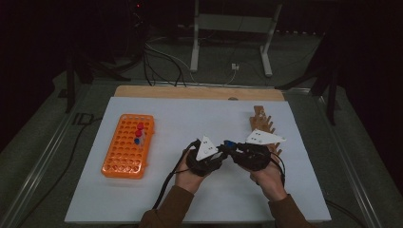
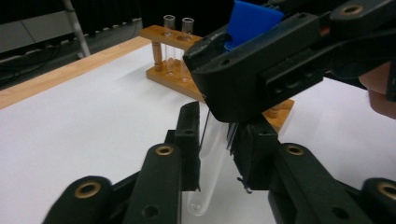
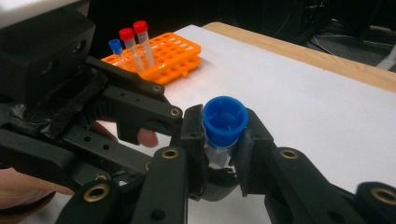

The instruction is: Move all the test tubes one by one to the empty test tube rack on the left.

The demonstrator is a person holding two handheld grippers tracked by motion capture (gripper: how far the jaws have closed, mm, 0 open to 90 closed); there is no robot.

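A clear plastic tube (image 2: 208, 163) with a blue screw cap (image 3: 225, 119) is held between the two grippers over the middle of the white table. My left gripper (image 2: 217, 125) is shut on the tube's body, whose rounded bottom points toward its camera. My right gripper (image 3: 224, 127) is shut on the blue cap, and a short length of tube shows under the cap. In the high view the left gripper (image 1: 221, 152) and right gripper (image 1: 233, 149) meet tip to tip, with the cap (image 1: 230, 142) between them.
An orange tube rack (image 1: 127, 146) stands at the left with red-capped tubes (image 3: 135, 42) and a blue-capped one (image 3: 116, 50). A wooden rack (image 1: 263, 124) with two open glass tubes (image 2: 177, 35) stands at the right, close behind the right hand.
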